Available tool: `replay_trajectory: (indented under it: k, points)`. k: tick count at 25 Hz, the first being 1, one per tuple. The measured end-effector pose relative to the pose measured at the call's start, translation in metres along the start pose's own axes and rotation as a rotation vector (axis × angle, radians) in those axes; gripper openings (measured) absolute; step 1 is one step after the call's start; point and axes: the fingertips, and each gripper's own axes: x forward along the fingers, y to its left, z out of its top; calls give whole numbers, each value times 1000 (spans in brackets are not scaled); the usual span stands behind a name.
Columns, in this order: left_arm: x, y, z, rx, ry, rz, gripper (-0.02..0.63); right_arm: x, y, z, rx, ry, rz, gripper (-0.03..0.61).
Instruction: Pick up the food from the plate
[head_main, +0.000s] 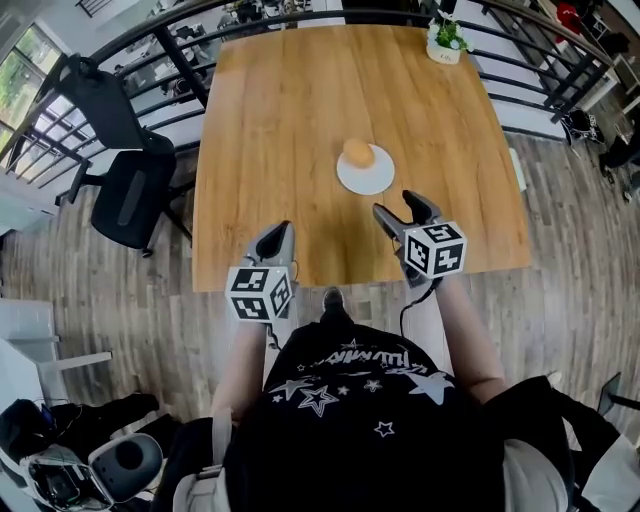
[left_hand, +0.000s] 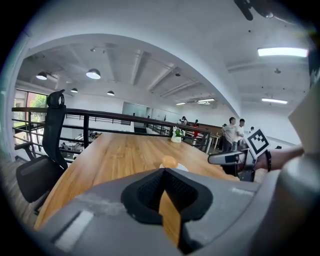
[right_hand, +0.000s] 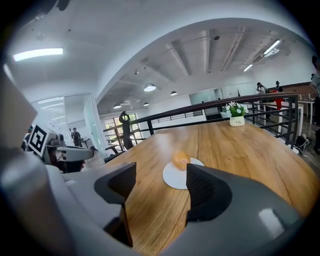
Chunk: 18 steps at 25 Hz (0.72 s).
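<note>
Nearest the person, over the light wooden table's (head_main: 280, 120) front edge, the left gripper (head_main: 278, 232) is clenched on nothing and the right gripper (head_main: 400, 205) is spread wide and empty. This looks like the approach; next, the right should reach forward and straddle the food. Beyond, mid-table, the orange roundish food lump (head_main: 357, 152) sits on the far-left part of the small white round plate (head_main: 375, 178). It is nearly round, with no clear long axis or heading.
</note>
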Motion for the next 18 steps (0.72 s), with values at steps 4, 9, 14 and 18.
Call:
replay_trajectory:
  k: [4, 9, 14, 18]
  points:
    - [21, 20, 4, -13, 0, -14, 2, 26, -11, 1, 4, 27, -32, 321]
    - [43, 39, 6, -23, 12, -42, 2, 56, -23, 1, -7, 65, -65, 325]
    - [68, 56, 18, -29, 40, -76, 2, 86, -36, 10, -28, 119, -102, 324]
    - [85, 62, 26, -22, 48, -95, 2, 103, -44, 13, -49, 148, -119, 348]
